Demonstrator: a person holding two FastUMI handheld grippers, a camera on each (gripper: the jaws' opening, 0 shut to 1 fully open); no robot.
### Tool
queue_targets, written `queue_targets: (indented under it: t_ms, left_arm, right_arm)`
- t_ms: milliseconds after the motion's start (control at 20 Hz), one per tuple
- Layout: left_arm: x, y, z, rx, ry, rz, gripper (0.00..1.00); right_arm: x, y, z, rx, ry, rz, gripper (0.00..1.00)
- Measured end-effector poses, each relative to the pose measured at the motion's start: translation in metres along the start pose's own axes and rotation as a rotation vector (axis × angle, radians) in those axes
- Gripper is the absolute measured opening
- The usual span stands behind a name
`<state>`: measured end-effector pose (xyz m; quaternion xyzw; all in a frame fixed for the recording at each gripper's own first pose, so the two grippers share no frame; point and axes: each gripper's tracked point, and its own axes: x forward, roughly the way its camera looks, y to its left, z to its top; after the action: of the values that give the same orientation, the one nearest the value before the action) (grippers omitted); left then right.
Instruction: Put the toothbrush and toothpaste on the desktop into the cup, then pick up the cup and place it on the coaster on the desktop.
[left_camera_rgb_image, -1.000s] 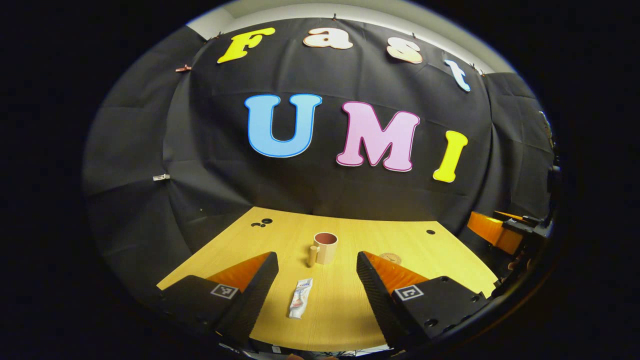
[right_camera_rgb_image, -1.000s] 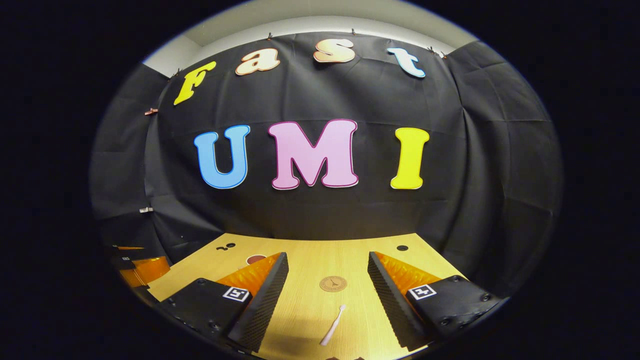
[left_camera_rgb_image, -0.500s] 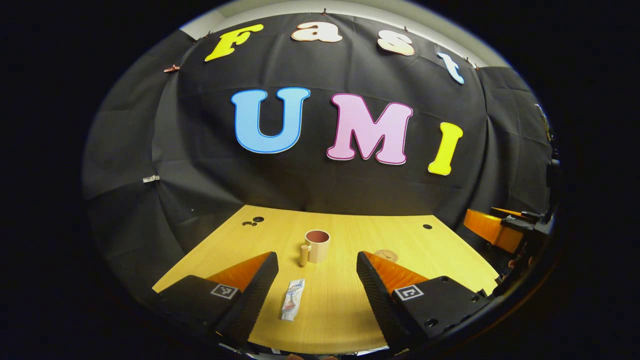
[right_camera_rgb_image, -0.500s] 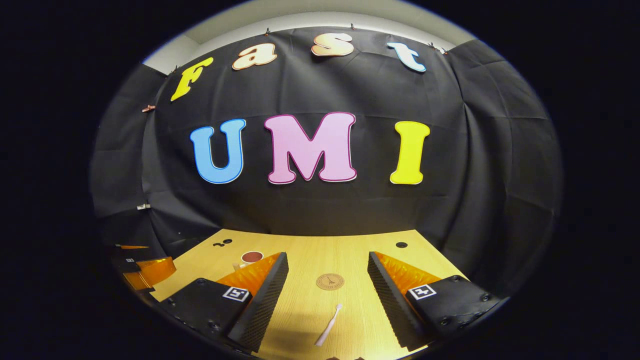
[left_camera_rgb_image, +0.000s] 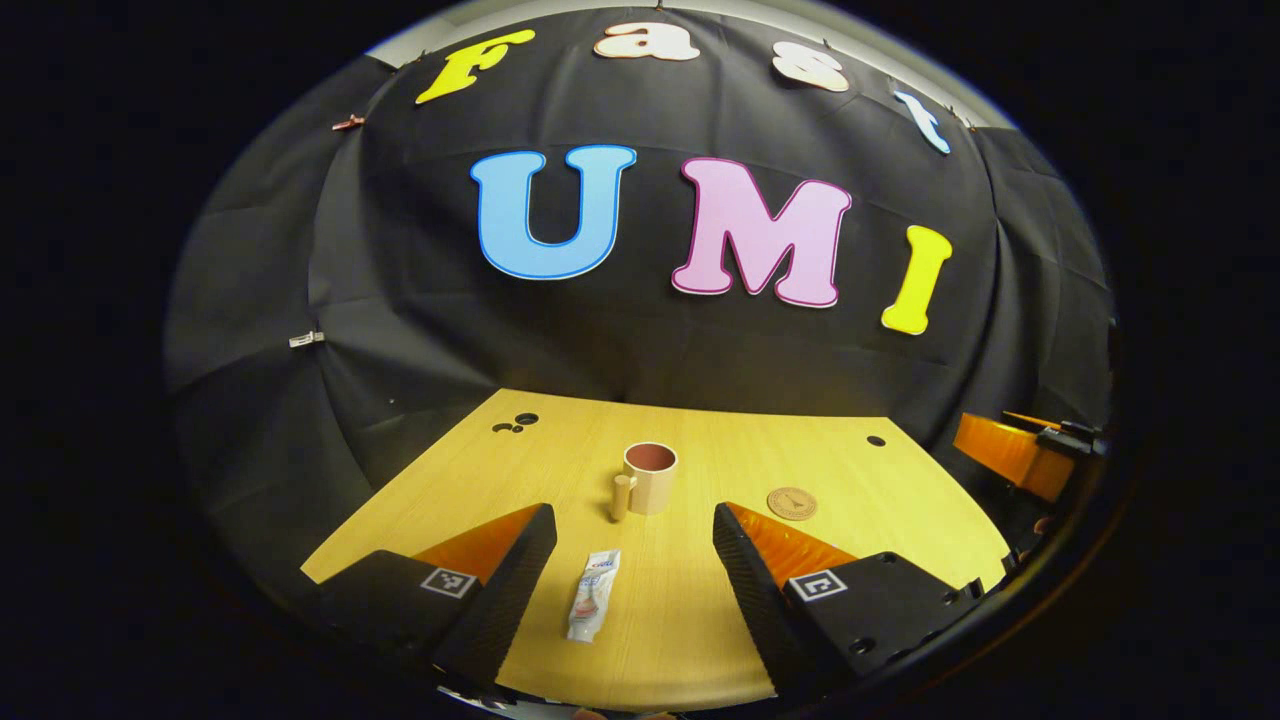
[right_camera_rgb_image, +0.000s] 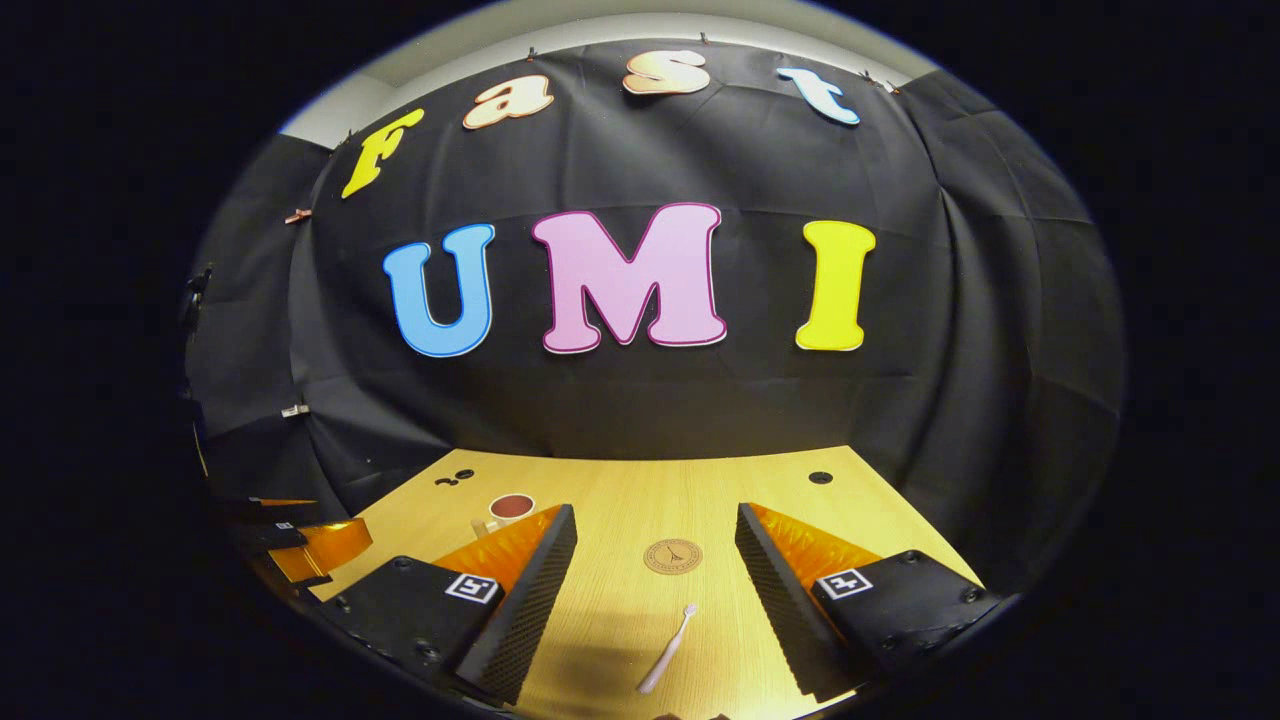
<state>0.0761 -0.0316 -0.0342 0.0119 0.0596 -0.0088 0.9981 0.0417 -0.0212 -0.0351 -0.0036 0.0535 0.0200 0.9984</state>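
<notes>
A: In the left gripper view, why is the left claw spread so wide?

B: My guess is it's lining up on the toothpaste, which lies flat on the worktop between its two fingers, lengthwise along them. The claw holds nothing; both fingers stand well apart from the tube.

A: And the cup?

B: Upright, farther along the worktop, straight ahead of the claw, with its handle toward the camera and nothing in it. The coaster lies flat off to its right, apart from it. So a lift and a short carry forward would likely do for the tube.

A: How is the claw held?

B: Low over the near edge, pointing forward and slightly down.

A: Now the right gripper view.

B: Same posture: the right claw is wide open and holds nothing, low above the worktop. The toothbrush lies flat between its fingers, slanted, head pointing away. The coaster sits just beyond it; the cup is off to the left, partly behind the left finger.
</notes>
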Motion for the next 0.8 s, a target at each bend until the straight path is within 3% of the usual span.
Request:
queue_targets:
  t_ms: [150,200,250,800]
  left_arm:
    - [0.014,0.005,-0.012,0.009,0.044,0.007,0.97]
    - [0.019,0.007,-0.016,0.01,0.058,0.007,0.92]
    - [0.026,0.009,-0.019,0.009,0.07,0.01,0.97]
    - [0.093,0.03,-0.101,0.027,0.283,0.043,0.98]
  right_arm:
    - [0.008,-0.002,-0.003,-0.001,0.009,0.016,0.98]
    - [0.011,-0.003,-0.005,-0.001,0.016,0.02,0.98]
    - [0.015,-0.004,-0.008,-0.002,0.027,0.026,0.98]
    - [0.06,-0.016,-0.031,-0.032,0.109,0.072,0.98]
